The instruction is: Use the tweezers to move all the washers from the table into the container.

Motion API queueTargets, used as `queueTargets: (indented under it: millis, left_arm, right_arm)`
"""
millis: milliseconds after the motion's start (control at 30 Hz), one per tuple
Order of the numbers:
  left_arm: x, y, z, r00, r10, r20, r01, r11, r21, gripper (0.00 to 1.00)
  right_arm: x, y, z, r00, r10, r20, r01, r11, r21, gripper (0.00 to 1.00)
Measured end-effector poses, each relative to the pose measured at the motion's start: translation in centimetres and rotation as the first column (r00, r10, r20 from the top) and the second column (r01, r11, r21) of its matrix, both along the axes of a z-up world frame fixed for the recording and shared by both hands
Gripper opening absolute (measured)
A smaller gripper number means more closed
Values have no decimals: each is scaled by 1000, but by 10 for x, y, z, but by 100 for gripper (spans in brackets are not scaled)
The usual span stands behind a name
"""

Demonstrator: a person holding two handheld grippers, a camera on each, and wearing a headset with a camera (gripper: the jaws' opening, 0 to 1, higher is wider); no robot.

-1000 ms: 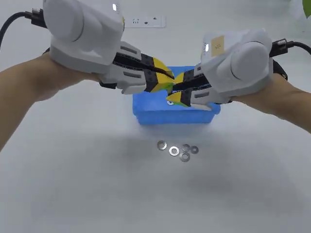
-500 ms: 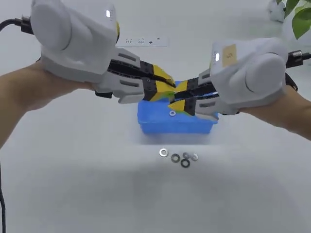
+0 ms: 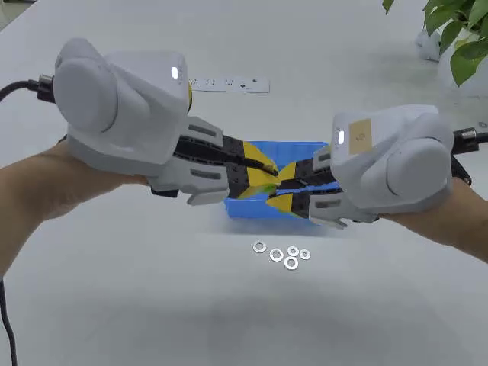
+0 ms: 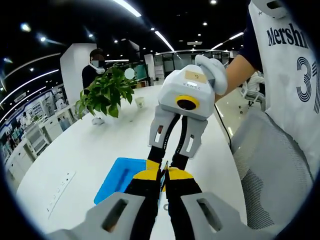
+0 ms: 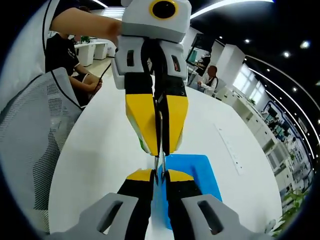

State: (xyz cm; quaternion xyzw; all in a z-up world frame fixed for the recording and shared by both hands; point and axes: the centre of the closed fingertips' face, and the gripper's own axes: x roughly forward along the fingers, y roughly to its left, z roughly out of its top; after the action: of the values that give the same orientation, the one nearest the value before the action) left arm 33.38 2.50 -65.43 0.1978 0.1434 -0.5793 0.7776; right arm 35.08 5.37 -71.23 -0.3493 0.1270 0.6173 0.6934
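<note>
1. Left gripper [image 3: 265,169]: comes in from 9 o'clock, with its tips over the blue container [image 3: 252,209]. In the right gripper view its yellow jaws are clenched on the upper part of the tweezers [image 5: 159,125].
2. Tweezers: a thin metal pair that runs tip-down between the two grippers. In the left gripper view they show as a dark sliver pinched between that gripper's own jaws [image 4: 163,179].
3. Container: sits on the white table [image 3: 152,305], just beyond the washers, with a power strip [image 3: 229,85] at its 11 o'clock. Its inside is mostly covered by the jaws.
4. Washers [image 3: 276,255]: five lie in a loose cluster on the table at 6 o'clock from the container, just clear of its front wall.
5. Right gripper [image 3: 284,187]: comes in from 3 o'clock and meets the left gripper tip to tip. Its jaws are closed on the lower part of the tweezers, so both grippers grip the one tool.
6. Change over the last second: the headset tilted up, so the plant [image 3: 457,38] now shows at 1 o'clock. The grippers stayed joined over the container. The table count held at five. A washer seen inside the container half a second ago is now hidden under the jaws.
7. Reading: most likely one drop is done and the tool grip is being reset. Five transfers appear to remain, and the next pick lies at 6 o'clock.
</note>
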Motion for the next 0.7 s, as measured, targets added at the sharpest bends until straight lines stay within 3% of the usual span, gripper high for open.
queueTargets:
  millis: [433, 700]
  left_arm:
    - [-23, 15, -32, 996, 40, -81, -40, 999, -7, 7]
    - [-22, 19, -47, 990, 65, -128, -68, 997, -21, 7]
  right_arm:
    - [-32, 10, -31, 997, -2, -83, 2, 1000, -3, 11]
    - [-34, 11, -45, 990, -18, -142, 16, 1000, -13, 11]
